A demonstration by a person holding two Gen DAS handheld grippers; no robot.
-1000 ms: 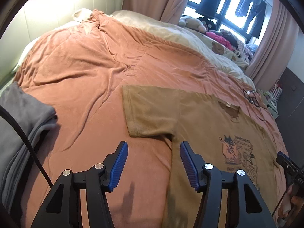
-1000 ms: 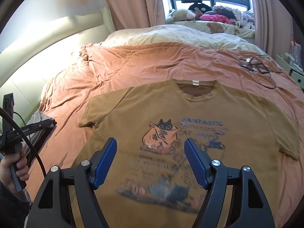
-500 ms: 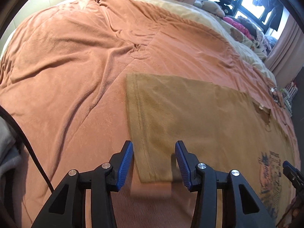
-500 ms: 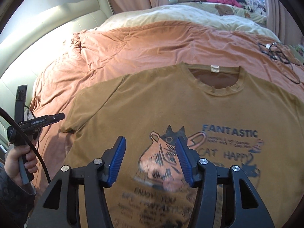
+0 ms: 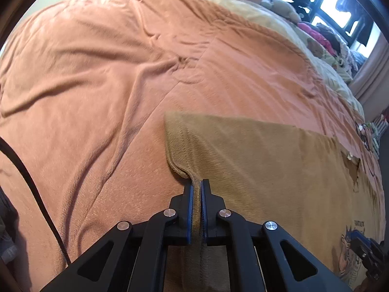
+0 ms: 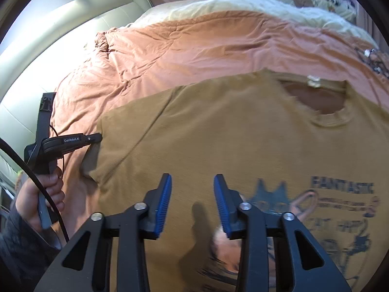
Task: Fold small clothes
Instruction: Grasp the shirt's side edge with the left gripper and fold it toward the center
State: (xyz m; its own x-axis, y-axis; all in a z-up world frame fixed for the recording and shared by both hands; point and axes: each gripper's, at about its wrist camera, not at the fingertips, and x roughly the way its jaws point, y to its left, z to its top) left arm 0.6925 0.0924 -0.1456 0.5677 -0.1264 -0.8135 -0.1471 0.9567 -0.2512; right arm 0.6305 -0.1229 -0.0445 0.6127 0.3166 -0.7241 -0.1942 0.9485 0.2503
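Observation:
A mustard-brown T-shirt [image 6: 218,126] with a cat print and the word FANTASTIC lies front up on the bed, collar toward the far side. My left gripper [image 5: 197,187] is shut on the hem of the shirt's left sleeve [image 5: 218,146], which bunches between the blue pads. In the right wrist view the left gripper [image 6: 93,138] shows at the sleeve edge [image 6: 91,157], which is lifted a little. My right gripper [image 6: 192,185] is open and empty, close above the shirt's chest to the left of the cat print.
An orange blanket [image 5: 97,73] covers the bed, with a cream cover [image 6: 243,2] beyond it. Soft toys and clothes [image 5: 316,36] lie by the window. A tangle of cables [image 6: 372,58] lies past the shirt's right shoulder. A padded headboard [image 6: 48,48] stands at the left.
My left gripper has moved forward onto the sleeve hem and shut on it. My right gripper has moved forward and lower over the shirt's chest, and its jaws have narrowed but remain open.

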